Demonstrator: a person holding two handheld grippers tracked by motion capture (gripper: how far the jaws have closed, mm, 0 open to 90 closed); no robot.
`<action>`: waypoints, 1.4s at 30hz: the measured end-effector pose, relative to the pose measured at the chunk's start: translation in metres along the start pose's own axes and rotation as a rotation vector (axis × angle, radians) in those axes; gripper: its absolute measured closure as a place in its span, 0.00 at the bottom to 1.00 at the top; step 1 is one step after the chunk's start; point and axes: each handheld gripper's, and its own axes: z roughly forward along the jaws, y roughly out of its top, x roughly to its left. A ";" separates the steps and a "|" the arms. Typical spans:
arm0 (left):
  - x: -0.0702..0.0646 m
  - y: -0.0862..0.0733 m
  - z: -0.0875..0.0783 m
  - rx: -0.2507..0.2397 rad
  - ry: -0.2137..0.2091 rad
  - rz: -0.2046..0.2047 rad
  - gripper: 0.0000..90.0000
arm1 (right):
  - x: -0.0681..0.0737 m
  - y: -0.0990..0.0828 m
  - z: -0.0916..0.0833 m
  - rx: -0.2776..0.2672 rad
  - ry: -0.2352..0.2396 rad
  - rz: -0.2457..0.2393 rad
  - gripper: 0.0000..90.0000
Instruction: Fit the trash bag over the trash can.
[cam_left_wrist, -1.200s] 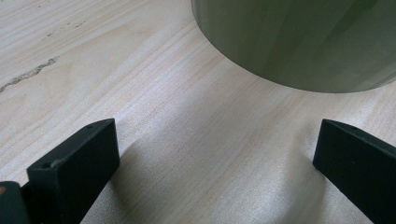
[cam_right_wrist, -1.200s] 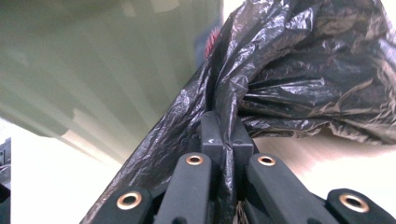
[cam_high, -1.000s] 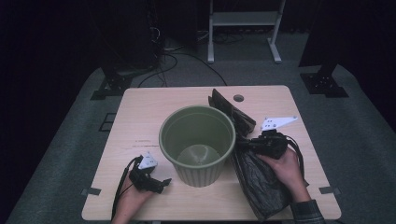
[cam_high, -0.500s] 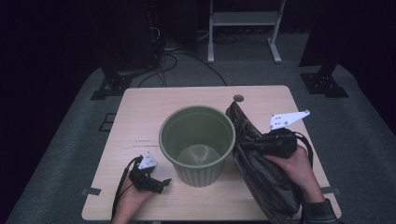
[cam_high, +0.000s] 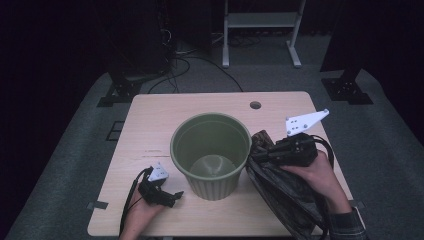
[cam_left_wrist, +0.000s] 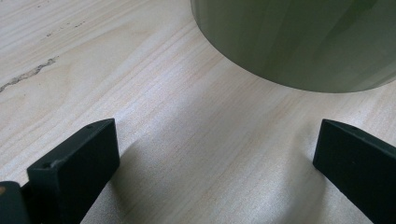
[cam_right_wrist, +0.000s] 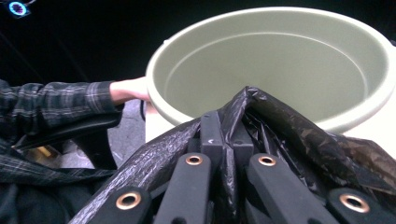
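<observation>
Work in hand: lining the round olive-green plastic bin (cam_high: 211, 152) with the crumpled black plastic bag (cam_high: 280, 192), judged from what the grippers hold and face.

Bin position: upright at the middle of the pale wooden counter (cam_high: 200, 107), mouth open; its interior reads bare and green in the high view and in the right gripper view (cam_right_wrist: 280, 65). No liner inside.

Bag position: to the right of the bin, its upper edge raised level with the rim and touching or nearly touching the bin's right wall; the rest hangs down toward the counter's near right edge.

Right gripper (cam_high: 260, 152): jaws closed tight on a bunched fold of the bag (cam_right_wrist: 261, 121), film gathered between and around them. Grip appears secure. The jaws point toward the bin's mouth.

Left gripper (cam_high: 172, 196): low on the counter at the bin's near left, jaws spread wide with nothing between them; bare wood lies between them in the left gripper view (cam_left_wrist: 205, 154), the bin wall (cam_left_wrist: 299, 42) just ahead but apart.

Done so far: bag picked up and brought to the rim.

Outstanding: bag mouth not opened; no part over the rim or inside; nothing spread or tucked around the rim. The idle left gripper would likely be needed to take an opposite edge or steady the bin.

Progress estimate: early stage; roughly the first step complete.

Risk noted: thin film bunched in one grip may not open cleanly; light bin may shift if pushed.
</observation>
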 end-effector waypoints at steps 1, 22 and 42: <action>0.000 0.000 0.000 -0.002 0.000 0.000 0.00 | 0.000 0.002 0.001 0.003 0.003 -0.005 0.98; 0.000 0.000 0.000 -0.002 -0.007 0.004 0.00 | 0.001 0.064 0.052 0.067 0.051 -0.083 0.98; -0.001 0.000 0.000 -0.002 -0.007 0.007 0.00 | 0.000 0.106 0.110 0.066 0.125 -0.120 0.98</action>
